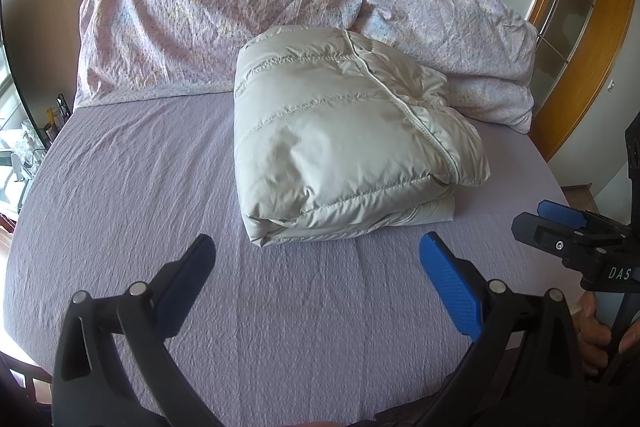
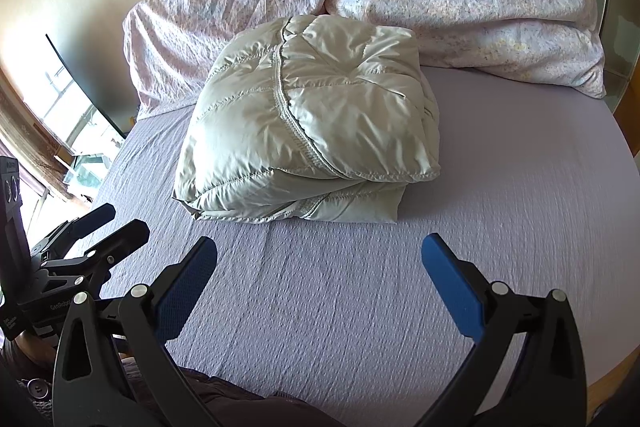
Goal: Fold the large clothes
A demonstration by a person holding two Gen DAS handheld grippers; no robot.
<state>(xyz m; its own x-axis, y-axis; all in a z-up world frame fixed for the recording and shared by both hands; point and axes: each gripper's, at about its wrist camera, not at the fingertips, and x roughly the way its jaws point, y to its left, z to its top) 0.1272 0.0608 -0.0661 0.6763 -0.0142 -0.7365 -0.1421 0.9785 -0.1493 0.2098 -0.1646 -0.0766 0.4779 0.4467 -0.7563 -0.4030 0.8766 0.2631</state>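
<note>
While folded, puffer jacket (image 1: 340, 131) on bed (image 1: 120, 187), hand-held grippers apart.

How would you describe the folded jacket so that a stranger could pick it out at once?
Start at the bed with its lilac sheet. In front of the crumpled floral bedding at its head lies the jacket, folded into a thick bundle. Unlike the patterned bedding, it is plain, shiny, pale grey-white and quilted, with a zip across its top.

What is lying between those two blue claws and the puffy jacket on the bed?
Nothing visible: only bare bed sheet separates the open left gripper and open right gripper from the folded jacket.
</note>
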